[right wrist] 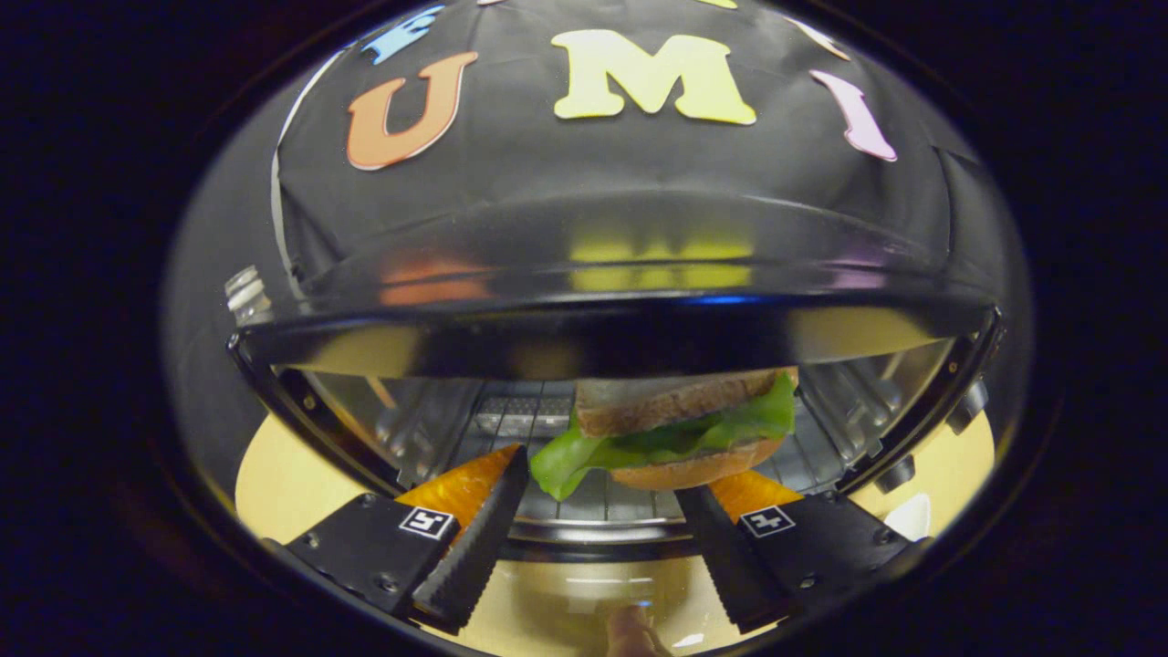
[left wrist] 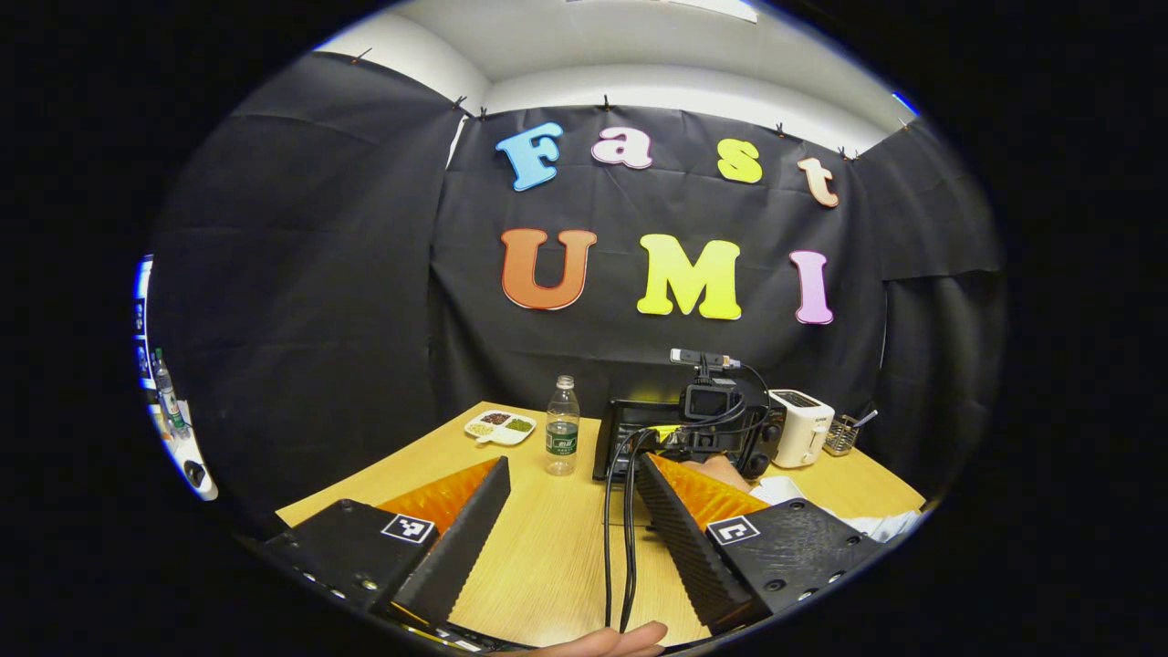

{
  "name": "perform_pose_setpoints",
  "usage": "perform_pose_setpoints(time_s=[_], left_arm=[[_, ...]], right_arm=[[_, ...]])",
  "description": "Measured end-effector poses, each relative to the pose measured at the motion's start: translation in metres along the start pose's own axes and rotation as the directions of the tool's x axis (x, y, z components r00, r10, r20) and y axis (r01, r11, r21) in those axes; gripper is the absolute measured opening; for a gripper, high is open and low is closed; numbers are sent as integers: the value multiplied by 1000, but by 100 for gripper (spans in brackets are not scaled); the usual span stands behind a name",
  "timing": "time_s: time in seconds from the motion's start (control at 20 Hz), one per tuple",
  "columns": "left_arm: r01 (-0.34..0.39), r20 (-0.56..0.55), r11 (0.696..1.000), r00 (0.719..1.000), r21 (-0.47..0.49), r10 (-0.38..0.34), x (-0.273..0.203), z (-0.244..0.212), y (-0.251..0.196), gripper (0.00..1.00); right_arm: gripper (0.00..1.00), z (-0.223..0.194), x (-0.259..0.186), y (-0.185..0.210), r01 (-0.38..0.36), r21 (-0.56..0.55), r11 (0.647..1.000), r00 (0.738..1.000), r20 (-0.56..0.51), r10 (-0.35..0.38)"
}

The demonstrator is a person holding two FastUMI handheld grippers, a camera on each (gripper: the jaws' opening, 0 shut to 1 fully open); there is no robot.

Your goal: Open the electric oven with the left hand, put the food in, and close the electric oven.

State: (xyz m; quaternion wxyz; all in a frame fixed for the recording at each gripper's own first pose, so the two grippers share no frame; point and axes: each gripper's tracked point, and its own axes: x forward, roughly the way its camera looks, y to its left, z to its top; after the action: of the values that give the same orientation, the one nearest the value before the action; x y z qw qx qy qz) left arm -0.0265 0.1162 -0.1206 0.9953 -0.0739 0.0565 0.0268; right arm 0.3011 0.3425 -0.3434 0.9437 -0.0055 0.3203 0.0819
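1. In the left gripper view, the left gripper (left wrist: 570, 520) is hanging low over the wooden table (left wrist: 547, 557) with its fingers spread wide and nothing between them; two black cables (left wrist: 616, 538) are trailing across the gap, and a fingertip is showing at the bottom edge.
2. Beyond those fingers, a water bottle (left wrist: 562, 427) is standing upright on the table, with a divided white dish (left wrist: 499, 426) of small foods lying just behind it to the left.
3. Farther back, the electric oven (left wrist: 639, 429) is sitting by the wall, and the other gripper, with its camera on top, is reaching at its front, partly hiding it; a white toaster (left wrist: 801, 427) and a wire utensil holder (left wrist: 841, 436) are standing beside the oven on the right.
4. In the right gripper view, the right gripper (right wrist: 607, 511) is pointing into the open oven, its fingers parted wide and gripping nothing.
5. The sandwich (right wrist: 671, 433), bread with lettuce spilling out, is lying on the oven rack (right wrist: 538, 420) just past the fingertips, nearer the right-hand finger; whether that finger is touching it, I cannot tell.
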Motion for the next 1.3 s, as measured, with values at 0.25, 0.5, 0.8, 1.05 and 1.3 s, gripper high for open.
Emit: perform_pose_setpoints(time_s=[0.25, 0.5, 0.8, 1.05, 1.3], left_arm=[[11, -8, 1000, 1000, 7, -11, 3, 0, -5, 93], [10, -5, 1000, 1000, 30, -10, 7, 8, -10, 93], [20, -19, 999, 1000, 36, -20, 18, 6, -22, 93], [25, -40, 999, 999, 37, -24, 38, -3, -34, 93], [51, -81, 998, 996, 30, -49, 65, -27, -55, 93]], right_arm=[[99, -15, -36, 10, -120, 14, 993, 987, -105, 121], [99, -4, -96, 3, -213, 5, 977, 977, -18, 213], [99, 43, -202, -42, -197, -67, 978, 948, 239, 208], [100, 74, -295, -82, -166, -92, 982, 878, 438, 190], [100, 83, -371, -138, -82, -72, 994, 804, 584, 109]])
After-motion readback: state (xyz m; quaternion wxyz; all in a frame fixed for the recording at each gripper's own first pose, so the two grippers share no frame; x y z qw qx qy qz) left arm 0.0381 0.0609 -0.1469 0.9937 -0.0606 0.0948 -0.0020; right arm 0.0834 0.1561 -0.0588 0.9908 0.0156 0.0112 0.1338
